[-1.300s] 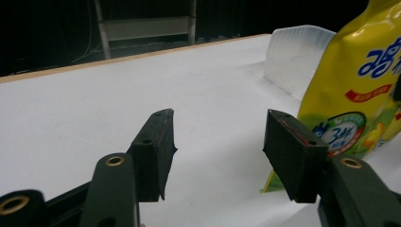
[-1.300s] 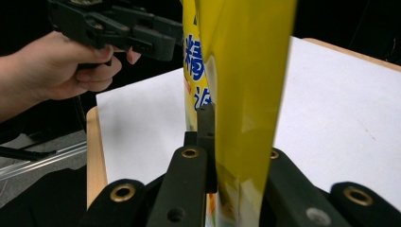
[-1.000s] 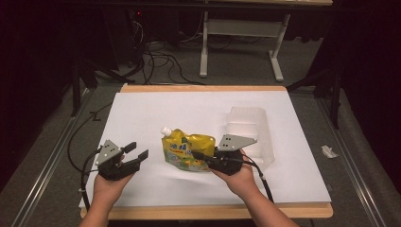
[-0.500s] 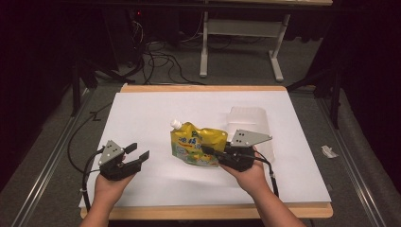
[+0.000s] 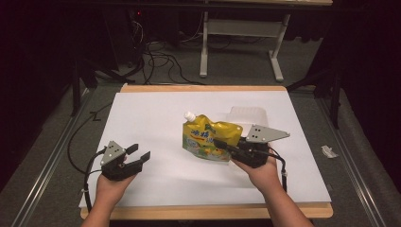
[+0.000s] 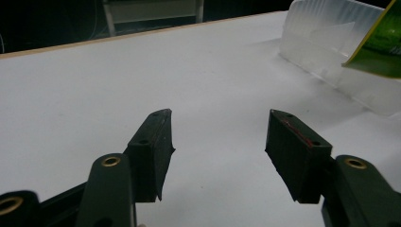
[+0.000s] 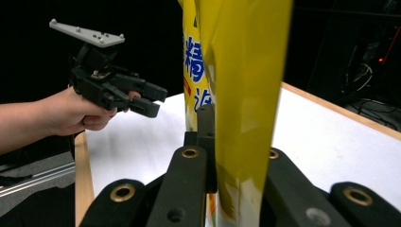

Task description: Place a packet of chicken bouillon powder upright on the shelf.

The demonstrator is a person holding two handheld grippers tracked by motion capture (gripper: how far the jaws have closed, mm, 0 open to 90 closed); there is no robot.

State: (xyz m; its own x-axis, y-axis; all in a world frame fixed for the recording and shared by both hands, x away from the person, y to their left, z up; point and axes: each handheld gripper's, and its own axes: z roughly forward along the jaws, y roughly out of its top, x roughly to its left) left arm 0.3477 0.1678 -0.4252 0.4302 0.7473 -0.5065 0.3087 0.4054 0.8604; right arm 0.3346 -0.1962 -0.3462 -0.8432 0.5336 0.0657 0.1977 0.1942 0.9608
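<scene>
Jaws of your right gripper (image 5: 222, 144) stay clenched on the lower edge of the yellow spout pouch (image 5: 208, 137), which has risen off the white table (image 5: 142, 118) and drifted toward the clear plastic tray (image 5: 246, 115) over the last second. The lift looks under way, so steady it. Your left gripper (image 5: 137, 158) hangs parted and empty, unmoved, near the table's front left.
</scene>
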